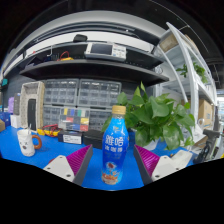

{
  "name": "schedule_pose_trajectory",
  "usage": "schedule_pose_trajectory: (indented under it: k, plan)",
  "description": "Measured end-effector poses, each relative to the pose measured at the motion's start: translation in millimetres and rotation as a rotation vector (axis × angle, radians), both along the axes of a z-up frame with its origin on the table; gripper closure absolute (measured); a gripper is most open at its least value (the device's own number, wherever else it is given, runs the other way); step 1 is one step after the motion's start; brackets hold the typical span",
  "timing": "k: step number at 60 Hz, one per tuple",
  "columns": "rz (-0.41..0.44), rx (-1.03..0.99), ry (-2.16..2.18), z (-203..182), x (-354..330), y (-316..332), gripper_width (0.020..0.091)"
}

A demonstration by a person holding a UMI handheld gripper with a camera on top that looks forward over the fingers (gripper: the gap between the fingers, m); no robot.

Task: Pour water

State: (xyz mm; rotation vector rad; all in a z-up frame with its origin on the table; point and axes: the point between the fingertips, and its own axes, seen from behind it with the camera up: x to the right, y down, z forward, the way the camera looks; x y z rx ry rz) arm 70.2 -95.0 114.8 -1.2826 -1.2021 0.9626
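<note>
Bottle [115, 150] blocks ahead, plant [160, 118] right, mug [27, 142] left

1. We count one blue bottle [114, 148] standing between the fingers.
2. We see one white mug [27, 142] on the blue table.
3. We spot one leafy green plant [158, 118].

From my remote station, the claw's [112, 168] fingers [62, 168] ran out of view at their bases, so I saw only their forward parts. The bottle [114, 150] hid the tabletop [40, 158] directly behind it, and its label print was too small for me to read. The plant's [160, 118] pot lay concealed behind the bottle and the leaves. Items on the shelves [90, 70] were too small to identify. The mug's [26, 142] markings were unclear.
</note>
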Motion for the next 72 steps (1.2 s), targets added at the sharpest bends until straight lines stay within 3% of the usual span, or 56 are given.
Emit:
schedule_pose_trajectory:
  k: [5,12,13,15,24,26,27,44,65,72]
  plan:
    - [0.022,-0.024,-0.012,-4.8,-21.1,5.3,0.0296]
    - [0.03,-0.039,-0.016,-4.9,-40.6,13.3,0.0467]
    - [0.038,-0.044,-0.018,-5.1,-43.0,12.2,0.0462]
    - [0.059,-0.059,-0.02,-5.5,-46.8,8.4,0.0591]
    - [0.082,-0.008,0.0,-4.7,-52.8,2.5,0.0724]
    - [0.084,0.011,0.002,-4.0,-53.2,0.4,0.071]
    - [0.084,0.018,0.002,-4.1,-53.3,-0.2,0.076]
    - [0.103,0.254,-0.06,1.9,-60.7,-29.6,0.0763]
    - [0.355,1.147,-0.059,32.9,-92.4,-169.3,0.0762]
    - [0.373,1.426,-0.056,29.6,-100.3,-203.0,0.0763]
